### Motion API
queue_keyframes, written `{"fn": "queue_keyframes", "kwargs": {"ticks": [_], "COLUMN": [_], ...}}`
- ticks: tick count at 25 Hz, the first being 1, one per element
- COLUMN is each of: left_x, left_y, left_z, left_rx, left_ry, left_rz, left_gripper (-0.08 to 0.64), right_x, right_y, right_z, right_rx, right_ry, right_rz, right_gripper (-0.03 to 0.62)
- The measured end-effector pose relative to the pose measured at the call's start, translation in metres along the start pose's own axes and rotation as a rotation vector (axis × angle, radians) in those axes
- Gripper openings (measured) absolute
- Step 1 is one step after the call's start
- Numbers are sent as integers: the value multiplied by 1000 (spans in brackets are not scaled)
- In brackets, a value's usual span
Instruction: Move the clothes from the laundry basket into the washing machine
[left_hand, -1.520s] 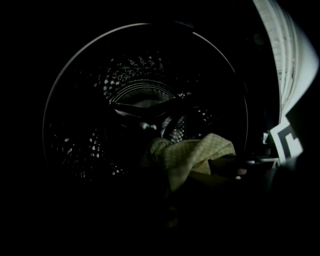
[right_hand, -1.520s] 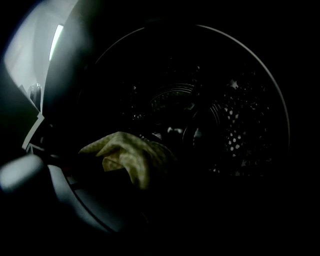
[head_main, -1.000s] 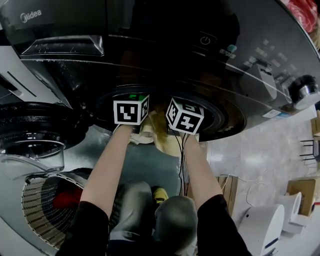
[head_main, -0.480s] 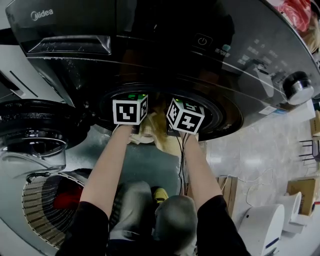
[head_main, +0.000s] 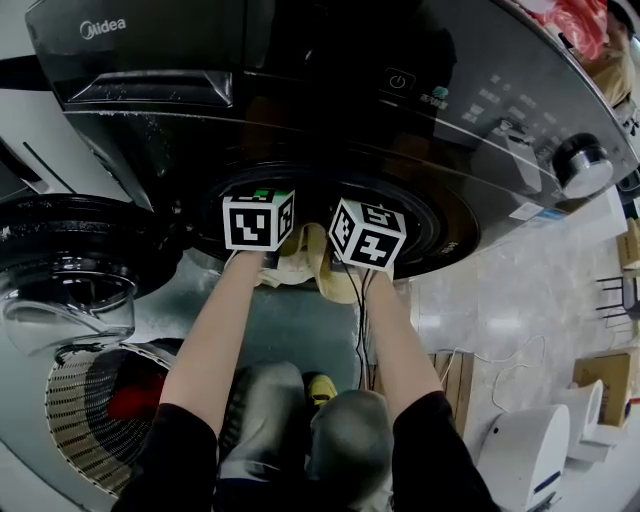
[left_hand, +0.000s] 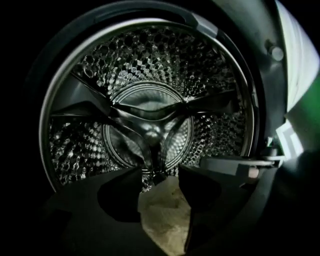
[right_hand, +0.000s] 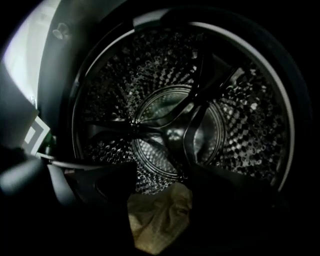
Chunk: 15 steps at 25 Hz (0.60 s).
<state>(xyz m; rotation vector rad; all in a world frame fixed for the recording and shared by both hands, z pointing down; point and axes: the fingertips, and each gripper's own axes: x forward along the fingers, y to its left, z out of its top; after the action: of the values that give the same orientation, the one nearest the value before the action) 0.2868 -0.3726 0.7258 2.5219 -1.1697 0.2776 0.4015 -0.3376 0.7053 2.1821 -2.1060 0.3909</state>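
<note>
- Your left gripper (left_hand: 159, 171) is opening up, with the beige cloth (left_hand: 165, 215) sitting between its jaws at the washing machine (head_main: 300, 120) mouth.
- Your right gripper (right_hand: 162, 175) is opening too, same cloth between its jaws.

The head view is looking steeply down from above the washing machine (head_main: 330, 110), close over its round opening (head_main: 440, 230). Both gripper views are sitting at that opening, side by side, facing into the same steel drum (left_hand: 150, 90).
</note>
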Motion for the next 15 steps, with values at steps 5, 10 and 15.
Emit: {"fn": "queue_keyframes", "kwargs": {"ticks": [5, 10, 15], "left_x": [-9, -25, -38], "left_y": [-4, -7, -13], "left_z": [2, 2, 1], "left_rx": [5, 18, 33], "left_ry": [-10, -33, -38], "left_rz": [-13, -17, -32], "left_gripper": [220, 138, 31], "right_x": [-13, -30, -43], "right_y": [2, 2, 9], "right_z": [3, 2, 5], "right_rx": [13, 23, -19], "right_ry": [-20, -48, -55], "right_rz": [-10, -24, -11], "right_gripper": [256, 115, 16]}}
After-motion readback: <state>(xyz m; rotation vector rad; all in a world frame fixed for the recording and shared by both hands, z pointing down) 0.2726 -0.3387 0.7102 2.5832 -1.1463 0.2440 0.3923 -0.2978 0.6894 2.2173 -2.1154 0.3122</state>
